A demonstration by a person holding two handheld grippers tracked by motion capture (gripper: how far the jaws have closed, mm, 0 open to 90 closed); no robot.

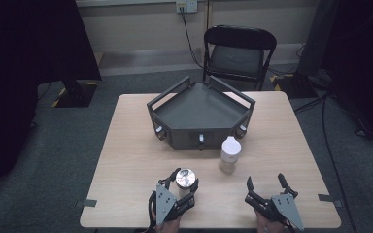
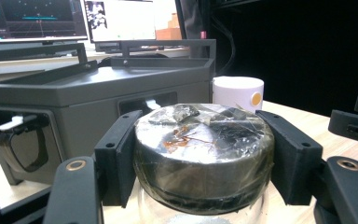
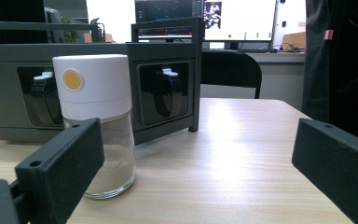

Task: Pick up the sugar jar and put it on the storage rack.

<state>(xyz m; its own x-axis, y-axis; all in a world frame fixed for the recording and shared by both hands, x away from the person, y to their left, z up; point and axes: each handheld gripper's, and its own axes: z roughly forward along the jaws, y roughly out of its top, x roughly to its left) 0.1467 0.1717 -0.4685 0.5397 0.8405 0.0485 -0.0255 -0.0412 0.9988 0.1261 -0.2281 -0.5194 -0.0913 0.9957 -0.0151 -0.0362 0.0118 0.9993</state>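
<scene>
My left gripper (image 1: 183, 180) is shut on a glass jar with a shiny silver lid (image 1: 185, 177) near the table's front edge. In the left gripper view both black pads (image 2: 120, 156) press the sides of the jar's silver lid (image 2: 204, 144). A white-capped glass jar (image 1: 229, 154) with pale powder stands upright just right of it, in front of the grey rack. My right gripper (image 1: 266, 183) rests open at the front right, nothing between its jaws. In the right gripper view the white-capped jar (image 3: 98, 123) stands beyond the left jaw, apart from it.
A dark grey angled rack (image 1: 201, 114) with raised rails and front pockets sits at the table's far middle. A black folding chair (image 1: 238, 54) stands behind the table. Bare wood (image 1: 126, 155) lies left of the jars and at the right side.
</scene>
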